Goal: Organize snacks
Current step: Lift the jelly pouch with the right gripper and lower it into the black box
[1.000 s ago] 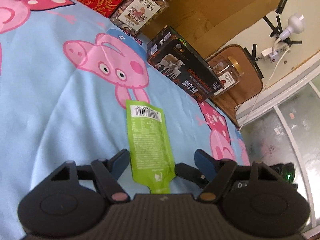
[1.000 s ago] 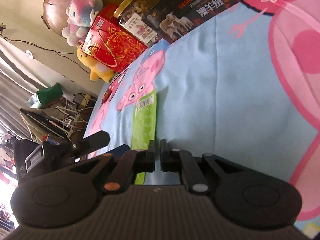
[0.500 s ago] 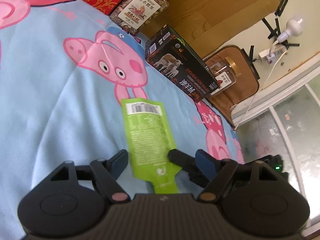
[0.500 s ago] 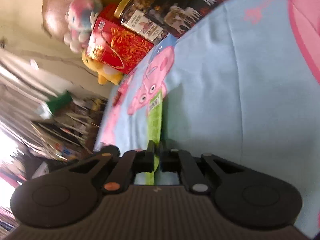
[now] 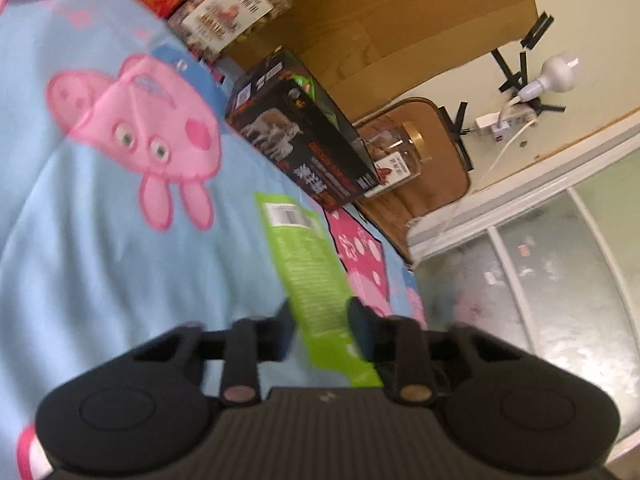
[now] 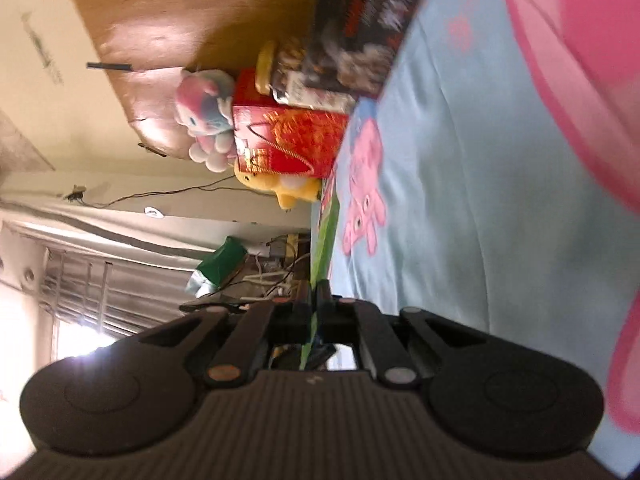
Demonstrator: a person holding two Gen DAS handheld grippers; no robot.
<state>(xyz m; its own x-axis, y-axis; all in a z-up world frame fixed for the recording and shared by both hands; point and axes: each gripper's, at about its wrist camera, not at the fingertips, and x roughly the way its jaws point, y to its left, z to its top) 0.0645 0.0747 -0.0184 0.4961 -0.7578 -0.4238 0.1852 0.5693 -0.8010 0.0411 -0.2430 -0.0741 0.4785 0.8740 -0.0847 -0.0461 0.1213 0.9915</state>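
Your right gripper (image 6: 316, 304) is clamped on the green snack pouch (image 5: 316, 280); your left gripper (image 5: 322, 324) has its fingers spread on either side of it.

From the right wrist you see the pouch (image 6: 326, 240) only edge-on, a thin green strip pinched between fingers pressed together and raised off the blue cartoon-pig bedsheet (image 6: 460, 200). The left wrist shows its flat face instead: barcode at the far end, fine print too blurred to read, the near end lying between the parted fingers; you cannot tell whether they touch it. Beyond it stands a black box (image 5: 304, 144) with white animals and blurred Chinese characters, between two labelled nut jars (image 5: 236, 4) (image 5: 396, 152). Only the right view shows the red gift bag (image 6: 288, 144) and plush toys (image 6: 204, 112).
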